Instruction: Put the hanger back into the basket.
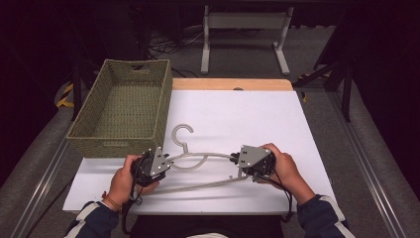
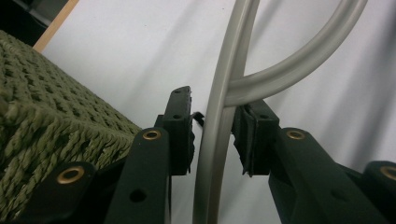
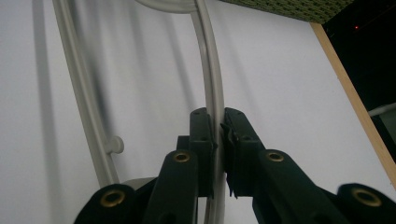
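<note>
We are seeing the grey hanger point(image 1: 198, 161) lying on the white bench point(image 1: 257, 119), at five o'clock from the woven basket point(image 1: 124, 106). The right tool point(image 3: 218, 135) is pinching its arm; the left tool point(image 2: 212, 135) is straddling it, slightly parted.

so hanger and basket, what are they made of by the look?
Hanger: looks like moulded plastic, pale grey, smooth with a soft sheen; rounded rod section, one-piece hook. Painted metal can't be ruled out.
Basket: woven fibre, olive green, matte; coarse braided texture in the left gripper view. Whether paper cord, seagrass or synthetic, cannot tell.
</note>
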Tool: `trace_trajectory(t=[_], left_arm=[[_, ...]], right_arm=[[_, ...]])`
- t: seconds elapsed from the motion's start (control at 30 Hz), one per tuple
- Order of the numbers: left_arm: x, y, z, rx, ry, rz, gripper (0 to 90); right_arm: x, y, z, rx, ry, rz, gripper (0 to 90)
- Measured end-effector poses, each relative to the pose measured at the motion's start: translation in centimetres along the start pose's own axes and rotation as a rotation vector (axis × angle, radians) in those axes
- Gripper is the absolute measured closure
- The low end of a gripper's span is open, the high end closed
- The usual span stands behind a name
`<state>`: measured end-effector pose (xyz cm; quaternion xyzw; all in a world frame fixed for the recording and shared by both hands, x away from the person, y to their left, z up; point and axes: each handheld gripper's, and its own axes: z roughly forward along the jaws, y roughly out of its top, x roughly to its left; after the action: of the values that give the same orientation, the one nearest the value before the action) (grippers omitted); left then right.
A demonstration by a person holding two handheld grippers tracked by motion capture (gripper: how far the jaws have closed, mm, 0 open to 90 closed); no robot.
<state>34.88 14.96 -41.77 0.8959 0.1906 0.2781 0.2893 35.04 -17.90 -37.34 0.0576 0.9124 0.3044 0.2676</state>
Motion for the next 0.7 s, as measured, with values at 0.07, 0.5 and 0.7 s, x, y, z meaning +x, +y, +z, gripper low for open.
trace_trajectory(t=[0.07,0.5,0.7], left_arm=[[0.06,0.02,-0.15,-0.004,0.01,0.006,71.0],[-0.03,0.15,-0.05,0.013,0.034,0.016,77.8],[0.06,0.54,0.18,0.031,0.043,0.007,77.9]], right_arm=[[-0.07,-0.08,0.04,0.008,-0.002,0.008,82.7],[-0.34,-0.24,0.27,0.02,-0.006,0.031,82.6],[-0.46,-0.28,0.06,0.002,-0.017,0.037,81.9]])
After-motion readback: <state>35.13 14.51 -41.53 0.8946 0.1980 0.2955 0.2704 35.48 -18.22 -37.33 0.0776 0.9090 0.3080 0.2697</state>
